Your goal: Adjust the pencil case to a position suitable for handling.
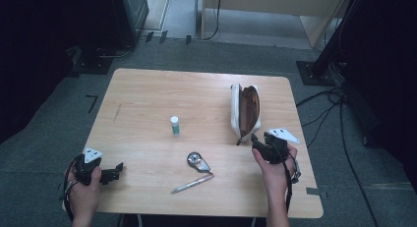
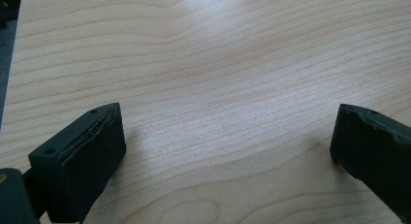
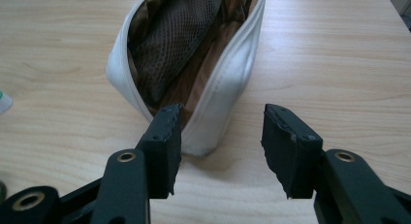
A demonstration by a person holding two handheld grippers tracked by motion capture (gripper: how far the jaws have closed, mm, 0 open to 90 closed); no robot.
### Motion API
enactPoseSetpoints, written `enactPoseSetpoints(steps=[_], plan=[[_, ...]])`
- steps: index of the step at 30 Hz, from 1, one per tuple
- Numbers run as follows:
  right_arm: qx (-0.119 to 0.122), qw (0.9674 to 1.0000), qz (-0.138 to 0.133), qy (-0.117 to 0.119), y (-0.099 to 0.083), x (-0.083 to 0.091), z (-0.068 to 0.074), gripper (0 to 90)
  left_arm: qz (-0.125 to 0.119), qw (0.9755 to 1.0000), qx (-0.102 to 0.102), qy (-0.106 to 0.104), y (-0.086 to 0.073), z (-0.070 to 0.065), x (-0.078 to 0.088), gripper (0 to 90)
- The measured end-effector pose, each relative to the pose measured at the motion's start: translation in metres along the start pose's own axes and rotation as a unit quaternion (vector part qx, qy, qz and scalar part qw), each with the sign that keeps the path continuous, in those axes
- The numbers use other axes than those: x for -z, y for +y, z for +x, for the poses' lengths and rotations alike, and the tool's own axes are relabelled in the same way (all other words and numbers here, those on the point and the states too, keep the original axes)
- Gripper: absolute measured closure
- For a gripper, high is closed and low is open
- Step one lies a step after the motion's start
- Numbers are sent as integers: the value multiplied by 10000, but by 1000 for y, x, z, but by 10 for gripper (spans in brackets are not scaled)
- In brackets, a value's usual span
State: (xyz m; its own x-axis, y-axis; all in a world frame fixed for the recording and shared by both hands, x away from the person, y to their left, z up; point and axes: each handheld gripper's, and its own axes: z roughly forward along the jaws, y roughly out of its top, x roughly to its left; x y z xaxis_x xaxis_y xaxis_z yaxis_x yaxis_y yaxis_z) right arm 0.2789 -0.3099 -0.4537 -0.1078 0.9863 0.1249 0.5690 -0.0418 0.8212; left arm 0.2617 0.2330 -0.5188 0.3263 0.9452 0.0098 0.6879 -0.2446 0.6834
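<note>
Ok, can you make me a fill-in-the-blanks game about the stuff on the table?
1. The white pouch is unzipped, and its lining inside is ____ in colour.
2. The little white bottle with the green label is standing ____.
3. The jaws of the right gripper are ____, just in front of the pouch.
4. The pen lies nearer to the person than the round ____ tape measure.

Missing words: brown; upright; open; silver

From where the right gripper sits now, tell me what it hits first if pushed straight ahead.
The right gripper, open, points at the near end of the white pouch. It would probably meet that end first, with the pouch's corner entering between the jaws, though depth is hard to judge.
</note>
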Motion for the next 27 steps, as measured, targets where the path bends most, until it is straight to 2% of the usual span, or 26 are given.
enactPoseSetpoints(steps=[4, 7, 14, 16, 18, 19, 20, 27], plan=[[-132, 9998, 76, -130, 7, -14, 4, 482, 0, 10000, 1, 0, 0, 0, 0, 0], [-116, 9996, 181, -188, 8, -24, 4, 486, -1, 10000, 0, 0, 0, 0, 0, 0], [-211, 9995, 162, -197, 9, -40, 3, 518, -1, 10000, 1, 1, 0, 0, 0, 0], [-251, 9994, 158, -192, 9, -43, 3, 551, 0, 10000, 0, 0, 0, 0, 0, 0], [-288, 9993, 108, -200, 8, -47, 2, 621, -1, 10000, 0, 1, 0, 0, 0, 0], [-288, 9993, 108, -200, 8, -47, 2, 621, 0, 10000, 0, 1, 0, 0, 0, 0], [-308, 9993, 74, -212, 8, -48, 1, 665, 0, 10000, 0, 2, 0, 0, 0, 0], [-326, 9994, -2, -136, 9, -48, 1, 741, 0, 10000, -1, 1, 0, 0, 0, 0]])
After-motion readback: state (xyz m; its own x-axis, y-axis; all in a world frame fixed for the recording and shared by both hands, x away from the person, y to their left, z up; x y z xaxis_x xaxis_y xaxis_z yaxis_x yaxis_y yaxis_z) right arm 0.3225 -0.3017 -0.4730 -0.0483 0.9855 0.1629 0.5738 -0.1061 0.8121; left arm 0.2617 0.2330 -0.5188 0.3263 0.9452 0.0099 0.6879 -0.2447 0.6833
